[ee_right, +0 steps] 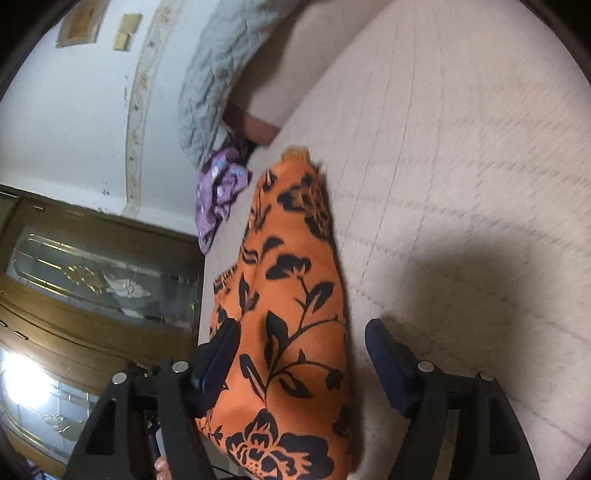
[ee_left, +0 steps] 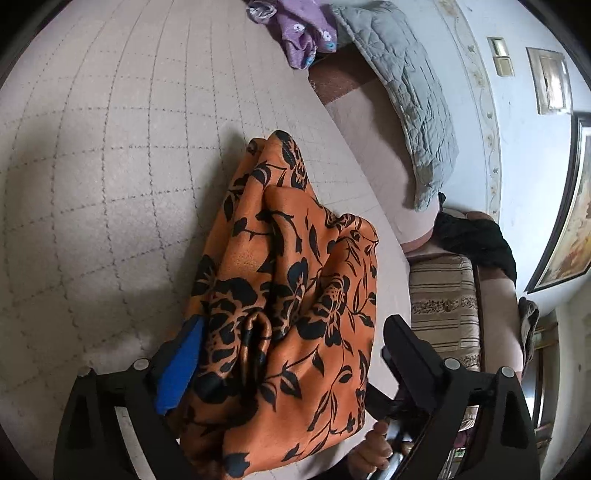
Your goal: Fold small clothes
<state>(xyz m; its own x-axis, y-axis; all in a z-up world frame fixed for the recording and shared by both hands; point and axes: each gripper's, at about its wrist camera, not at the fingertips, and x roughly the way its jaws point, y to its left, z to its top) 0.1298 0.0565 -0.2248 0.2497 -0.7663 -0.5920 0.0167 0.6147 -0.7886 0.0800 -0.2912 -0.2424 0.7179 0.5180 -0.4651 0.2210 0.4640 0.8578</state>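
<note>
Left tongs [ee_left: 291, 347] and right tongs [ee_right: 303, 354] spread around bunched orange floral garment [ee_left: 291, 266], frame centre; folding unfinished; purple garment [ee_left: 295, 29] upper, untouched.

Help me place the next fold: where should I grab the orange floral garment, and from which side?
Grip the orange floral garment by its bunched near edge, coming in from the near side, low along the quilted bed cover. That edge already lies between both grippers' open jaws, while the far tip tapers out of reach.
</note>
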